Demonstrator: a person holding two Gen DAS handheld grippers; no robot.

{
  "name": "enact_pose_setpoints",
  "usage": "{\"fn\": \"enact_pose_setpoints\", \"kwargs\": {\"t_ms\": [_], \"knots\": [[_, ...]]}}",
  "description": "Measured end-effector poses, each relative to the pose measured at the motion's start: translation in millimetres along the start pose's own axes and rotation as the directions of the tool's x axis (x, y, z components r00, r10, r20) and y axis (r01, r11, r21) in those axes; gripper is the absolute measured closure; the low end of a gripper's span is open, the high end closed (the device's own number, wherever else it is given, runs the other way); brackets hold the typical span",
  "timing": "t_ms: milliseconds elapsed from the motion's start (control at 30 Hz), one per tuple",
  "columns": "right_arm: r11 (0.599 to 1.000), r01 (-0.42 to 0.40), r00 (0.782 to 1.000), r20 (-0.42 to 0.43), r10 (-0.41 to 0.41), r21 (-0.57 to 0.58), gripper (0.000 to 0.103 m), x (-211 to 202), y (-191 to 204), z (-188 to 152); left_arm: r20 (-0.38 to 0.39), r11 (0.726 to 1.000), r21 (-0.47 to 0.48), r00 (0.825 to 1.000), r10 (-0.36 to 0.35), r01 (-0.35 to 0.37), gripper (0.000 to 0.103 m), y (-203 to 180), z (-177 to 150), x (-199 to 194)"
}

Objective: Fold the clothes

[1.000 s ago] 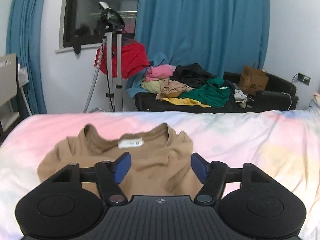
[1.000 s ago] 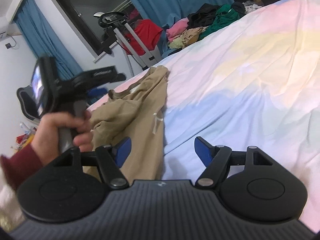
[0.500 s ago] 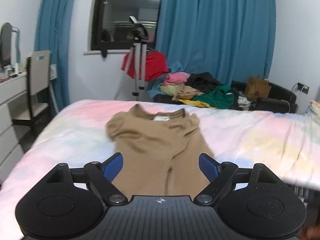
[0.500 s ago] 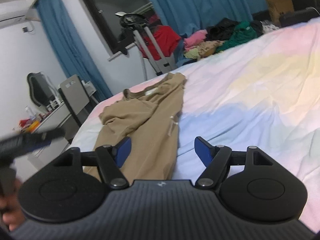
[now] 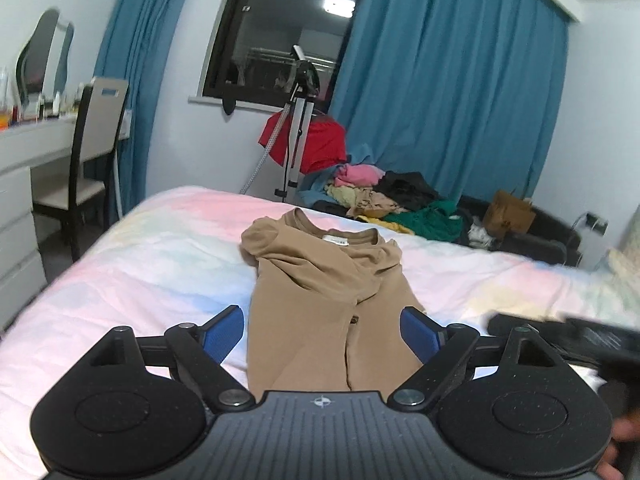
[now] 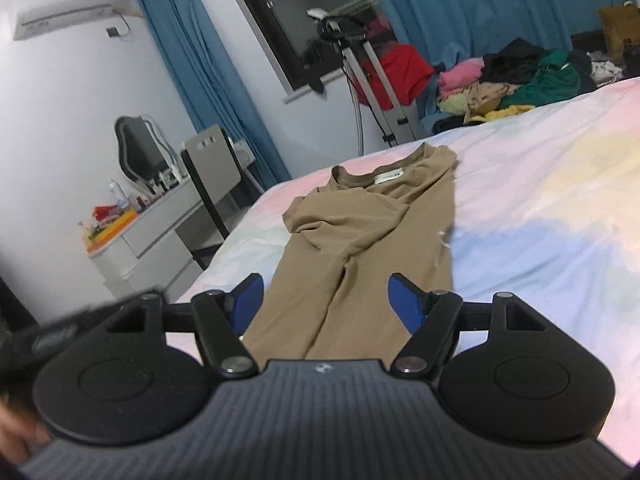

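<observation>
Both grippers are hovering over the near end of the bed, nothing in either one. The left gripper (image 5: pixel 322 330) has its blue pads spread wide, and the right gripper (image 6: pixel 326 300) has its jaws parted too, a bit less wide. Neither set of pads is touching fabric as far as I can see.

Right between and just ahead of the fingers of both is the tan t-shirt (image 5: pixel 320 292), lying lengthwise on the pastel bedsheet (image 5: pixel 152 264). It's already narrowed into a long strip with the sides folded in, and the sleeves are bunched up near the top. The collar end with the white tag (image 5: pixel 335 240) points away from the tools. In the right wrist view the same shirt (image 6: pixel 360 236) runs straight out from between the pads.

At the right edge of the left wrist view there's a blurry dark shape, which looks like the other gripper.

Past the far edge of the bed: a pile of clothes (image 5: pixel 384 196) on a dark sofa, a tripod (image 5: pixel 298 120) with a red garment (image 5: pixel 320 144) hanging by it, blue curtains (image 5: pixel 452 92) and a dark window (image 5: pixel 280 36). Off to the left, a chair (image 5: pixel 96 136) and a white desk.
</observation>
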State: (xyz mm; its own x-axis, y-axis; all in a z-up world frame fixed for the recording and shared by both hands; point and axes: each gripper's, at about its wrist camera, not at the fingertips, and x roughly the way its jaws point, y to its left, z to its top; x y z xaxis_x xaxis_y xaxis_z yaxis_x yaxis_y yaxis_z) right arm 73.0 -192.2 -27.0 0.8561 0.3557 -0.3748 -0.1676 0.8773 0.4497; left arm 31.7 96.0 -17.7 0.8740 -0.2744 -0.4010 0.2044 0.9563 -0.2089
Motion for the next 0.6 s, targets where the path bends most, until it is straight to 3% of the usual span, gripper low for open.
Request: {"fn": "enact_pose_setpoints", "kwargs": {"t_ms": [233,400,533,600], "knots": [[0.992,0.050,0.997,-0.051,-0.057,-0.118,0.034,126,11,63,0.064,0.997,-0.067,0.997,-0.034,0.038,0.017,34,8,2],[0.992,0.123,0.987,-0.105,-0.119,0.039,0.035,222,-25,85,0.029,0.987,-0.140,0.997,-0.074,0.077,0.017,63,0,28],[0.979,0.169,0.981,-0.113,-0.156,0.114,0.036,273,-47,87,0.010,0.977,-0.181,0.993,-0.116,0.116,0.017,73,-8,52],[0.976,0.155,0.983,-0.124,-0.137,0.152,0.038,289,-53,84,-0.001,0.972,-0.195,0.991,-0.133,0.130,0.017,76,-12,62]]}}
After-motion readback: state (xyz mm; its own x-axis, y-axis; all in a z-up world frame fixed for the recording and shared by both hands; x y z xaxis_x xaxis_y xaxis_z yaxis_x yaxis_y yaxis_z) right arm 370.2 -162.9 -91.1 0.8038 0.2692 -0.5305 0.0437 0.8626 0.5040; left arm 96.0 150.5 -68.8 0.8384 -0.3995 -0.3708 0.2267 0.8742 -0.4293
